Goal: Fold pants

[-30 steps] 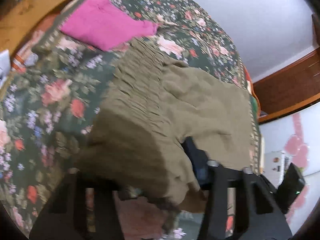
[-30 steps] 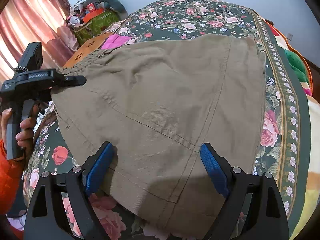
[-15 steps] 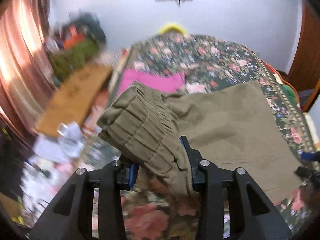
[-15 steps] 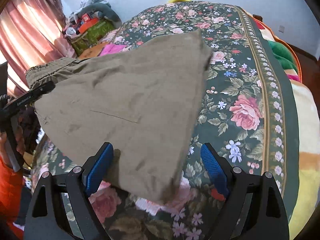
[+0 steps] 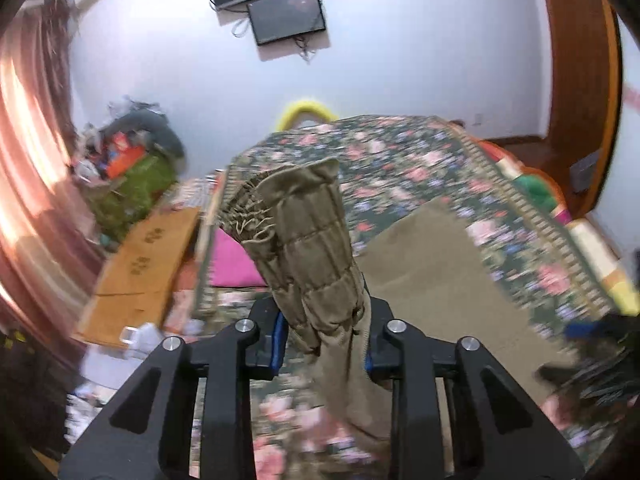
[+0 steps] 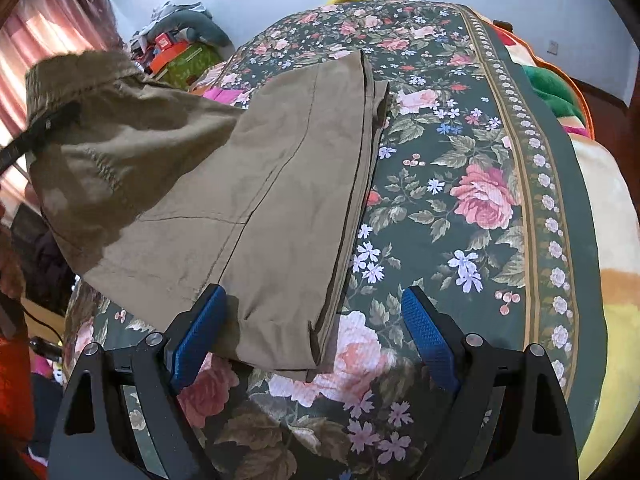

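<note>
Olive-brown pants [image 6: 260,184] lie folded lengthwise on the floral bedspread [image 6: 460,200], legs stretching toward the far end. My left gripper [image 5: 322,340] is shut on the elastic waistband [image 5: 308,248] and holds it raised above the bed; the waist end hangs lifted at the left of the right wrist view [image 6: 80,80]. My right gripper [image 6: 316,324] is open, its blue pads either side of the pants' near corner, which rests on the bed.
A pink garment [image 5: 232,260] lies on the bed's left side. A cardboard box [image 5: 140,264] and a clutter pile [image 5: 132,160] stand left of the bed. Colourful blankets [image 6: 560,92] edge the right side. A screen [image 5: 286,16] hangs on the far wall.
My left gripper has lifted the waistband upward and tilted toward the wall. The pants leg settled flat on the bed, folded narrower. My right gripper stayed open.
</note>
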